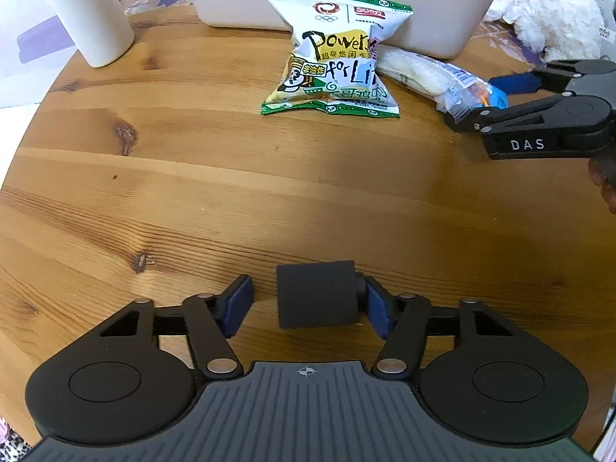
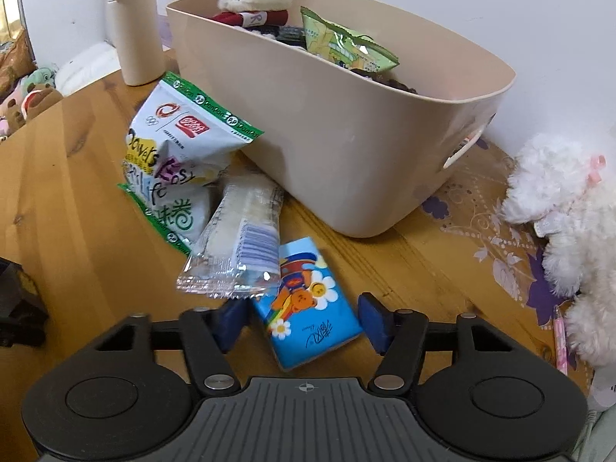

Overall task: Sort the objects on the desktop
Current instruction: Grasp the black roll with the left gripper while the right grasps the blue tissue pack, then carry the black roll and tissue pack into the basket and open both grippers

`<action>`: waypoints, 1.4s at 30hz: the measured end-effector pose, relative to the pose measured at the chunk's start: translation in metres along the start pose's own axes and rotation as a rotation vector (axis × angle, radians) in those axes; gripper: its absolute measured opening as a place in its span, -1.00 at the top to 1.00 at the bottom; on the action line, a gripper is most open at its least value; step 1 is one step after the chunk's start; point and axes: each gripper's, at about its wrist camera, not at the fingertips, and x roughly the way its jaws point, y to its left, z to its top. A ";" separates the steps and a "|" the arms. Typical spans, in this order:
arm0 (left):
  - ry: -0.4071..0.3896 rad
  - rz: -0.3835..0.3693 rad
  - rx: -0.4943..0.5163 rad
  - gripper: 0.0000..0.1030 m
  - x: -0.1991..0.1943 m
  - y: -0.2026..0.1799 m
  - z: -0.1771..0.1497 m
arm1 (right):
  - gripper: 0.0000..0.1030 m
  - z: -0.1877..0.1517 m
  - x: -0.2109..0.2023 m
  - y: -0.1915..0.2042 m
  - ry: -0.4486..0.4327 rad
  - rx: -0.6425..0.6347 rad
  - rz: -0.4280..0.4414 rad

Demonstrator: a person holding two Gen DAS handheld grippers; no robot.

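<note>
My left gripper (image 1: 308,302) is open around a dark grey block (image 1: 316,294) that lies on the wooden table (image 1: 173,192) and touches only its right pad. My right gripper (image 2: 304,321) is open, its fingers on either side of a blue tissue pack with a bear print (image 2: 308,304). It also shows in the left wrist view (image 1: 500,100). A clear-wrapped bread bar (image 2: 242,238) lies partly on the tissue pack. A green and white snack bag (image 2: 181,154) leans on the beige bin (image 2: 346,146). It shows in the left wrist view too (image 1: 331,50).
The beige bin holds several items, among them a green snack bag (image 2: 342,38). A cream bottle (image 2: 134,23) stands left of the bin. A white plush toy (image 2: 566,208) and a pink pen (image 2: 560,342) lie on a patterned cloth at right.
</note>
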 end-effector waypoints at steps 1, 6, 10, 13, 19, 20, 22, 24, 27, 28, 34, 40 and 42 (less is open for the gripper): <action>-0.005 0.001 -0.001 -0.07 -0.001 0.000 -0.001 | -0.03 -0.001 -0.001 0.000 0.002 0.002 0.003; -0.020 -0.006 0.025 0.12 -0.003 -0.004 -0.002 | 0.15 -0.004 -0.006 0.002 0.016 -0.008 0.007; -0.019 -0.017 0.018 0.12 -0.003 0.001 -0.002 | 0.16 -0.009 -0.014 0.003 0.025 -0.010 -0.015; -0.024 -0.017 0.013 0.12 -0.006 0.006 -0.002 | 0.16 -0.013 -0.021 0.000 0.016 0.007 -0.029; -0.067 -0.022 0.043 0.12 -0.015 0.012 0.004 | 0.17 -0.017 -0.046 -0.003 -0.045 0.064 -0.028; -0.074 -0.019 0.054 0.12 -0.016 0.012 0.006 | 0.17 -0.017 -0.050 -0.003 -0.054 0.065 -0.027; -0.088 -0.019 0.073 0.12 -0.018 0.015 0.011 | 0.17 -0.016 -0.057 -0.003 -0.070 0.066 -0.026; -0.106 -0.022 0.086 0.12 -0.023 0.017 0.016 | 0.17 -0.014 -0.062 -0.001 -0.083 0.064 -0.029; -0.129 -0.026 0.100 0.12 -0.027 0.020 0.024 | 0.17 -0.009 -0.068 0.000 -0.097 0.071 -0.035; -0.135 -0.027 0.103 0.12 -0.028 0.021 0.027 | 0.17 -0.007 -0.070 0.001 -0.102 0.074 -0.036; -0.211 -0.025 0.147 0.12 -0.041 0.029 0.041 | 0.17 0.004 -0.089 0.001 -0.154 0.079 -0.057; -0.289 -0.040 0.158 0.12 -0.059 0.032 0.064 | 0.17 0.021 -0.106 -0.001 -0.198 0.093 -0.075; -0.307 -0.050 0.156 0.12 -0.064 0.033 0.074 | 0.17 0.028 -0.111 0.000 -0.214 0.094 -0.082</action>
